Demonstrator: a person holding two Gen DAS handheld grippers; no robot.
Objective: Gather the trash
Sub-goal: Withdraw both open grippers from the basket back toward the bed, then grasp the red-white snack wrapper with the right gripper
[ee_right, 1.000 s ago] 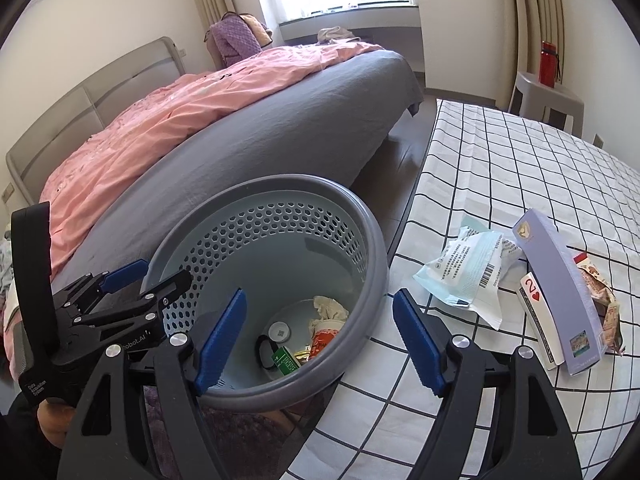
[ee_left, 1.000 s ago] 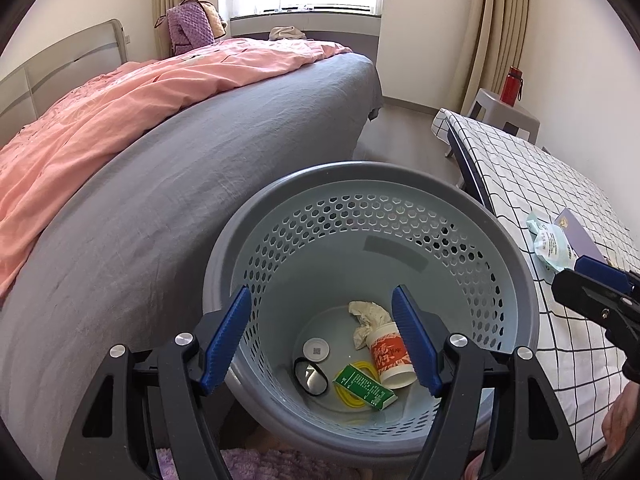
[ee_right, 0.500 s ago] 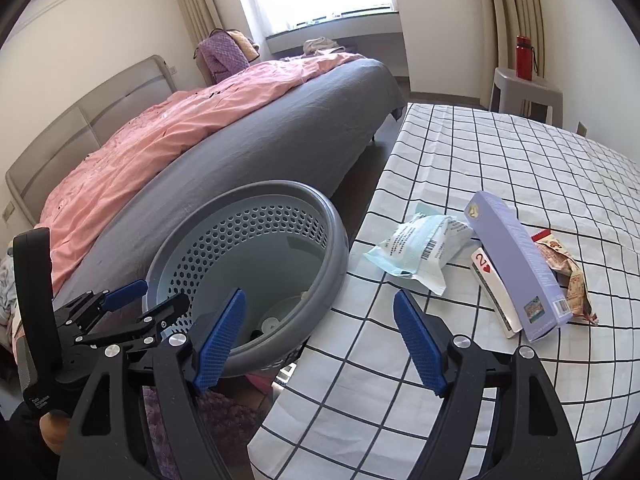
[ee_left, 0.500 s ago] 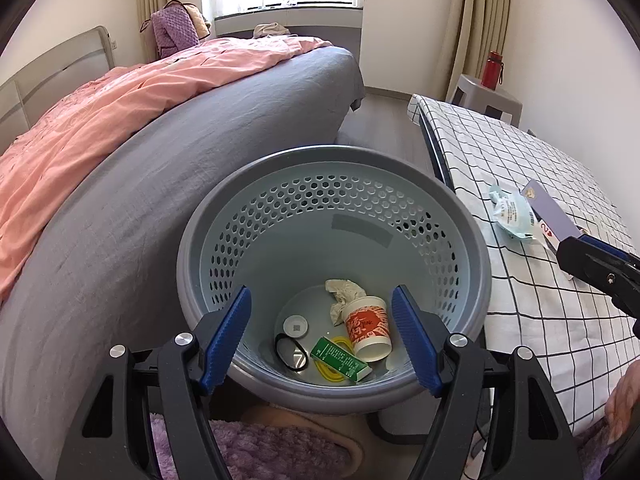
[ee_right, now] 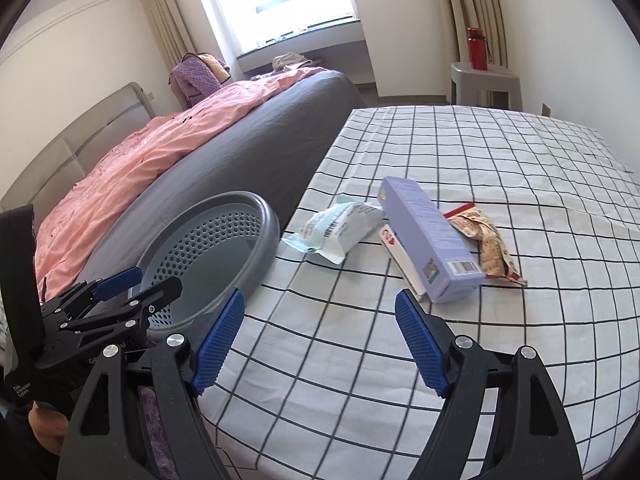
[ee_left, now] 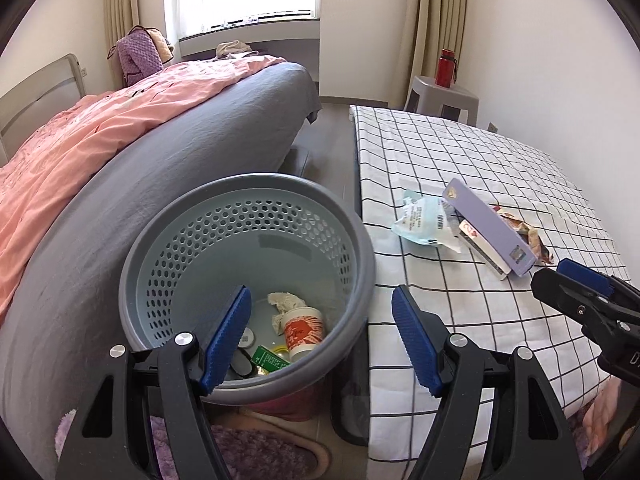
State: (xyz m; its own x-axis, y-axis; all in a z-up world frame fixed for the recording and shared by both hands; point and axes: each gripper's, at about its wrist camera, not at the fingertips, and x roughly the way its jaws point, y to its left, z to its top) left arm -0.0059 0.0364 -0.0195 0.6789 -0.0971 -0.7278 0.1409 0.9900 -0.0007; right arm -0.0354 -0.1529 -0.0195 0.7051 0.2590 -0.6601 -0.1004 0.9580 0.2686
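Both claws spread, empty: right gripper [ee_right: 318, 338], left gripper [ee_left: 320, 338]. Trash beside purple box [ee_right: 430, 236]: teal pouch [ee_right: 340, 230], snack wrapper [ee_right: 486, 242]. Bin [ee_left: 248, 184] beyond pouch. Approach low, pinch one item only

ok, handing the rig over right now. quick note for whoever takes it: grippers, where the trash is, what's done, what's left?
Left gripper: open, empty, over the near rim of the basket.
Right gripper: open, empty, above the checked cloth, short of the pile.
Done: cup, crumpled tissue, green box and small bits are in the basket.
Left, all on the cloth: light blue packet, purple box, the card beside it, snack wrapper.
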